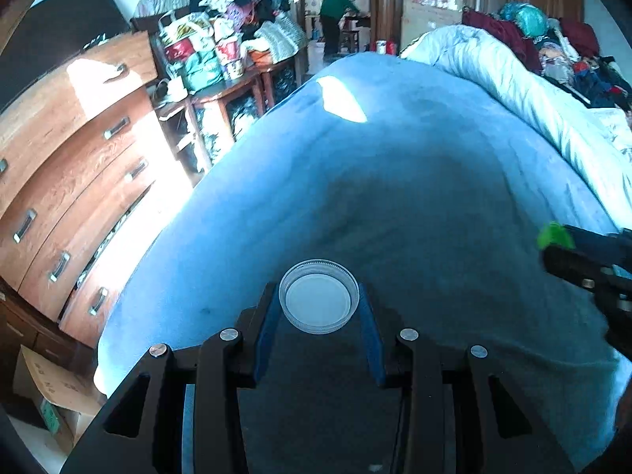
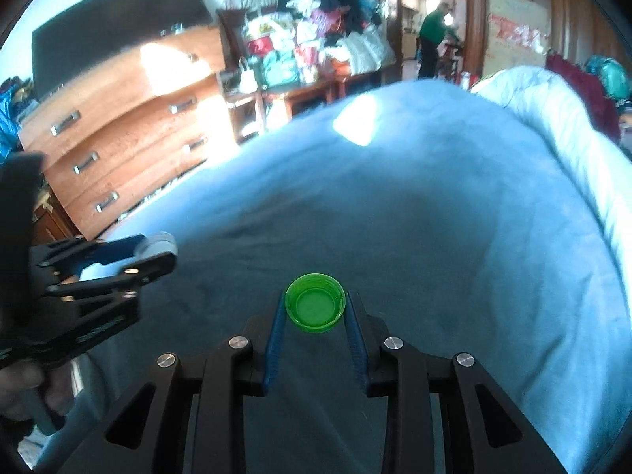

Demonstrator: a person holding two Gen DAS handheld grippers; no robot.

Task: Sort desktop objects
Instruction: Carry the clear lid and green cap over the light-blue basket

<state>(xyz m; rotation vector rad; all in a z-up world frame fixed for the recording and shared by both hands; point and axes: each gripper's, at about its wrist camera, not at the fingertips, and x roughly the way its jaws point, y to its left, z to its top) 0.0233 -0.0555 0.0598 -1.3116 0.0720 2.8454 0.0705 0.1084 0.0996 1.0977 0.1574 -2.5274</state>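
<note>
My left gripper (image 1: 319, 300) is shut on a clear plastic lid (image 1: 318, 301), held hollow side up between its blue pads above the blue bedcover (image 1: 395, 181). My right gripper (image 2: 315, 308) is shut on a green bottle cap (image 2: 315, 302), also hollow side up, above the same cover. The right gripper with the green cap (image 1: 555, 236) shows at the right edge of the left wrist view. The left gripper with the clear lid (image 2: 156, 245) shows at the left of the right wrist view.
A wooden chest of drawers (image 1: 79, 158) stands left of the bed. A cluttered side table (image 1: 221, 79) with bags is beyond it. A rolled pale quilt (image 1: 533, 91) and piled clothes lie at the right. A person in green (image 1: 335, 12) stands in the far doorway.
</note>
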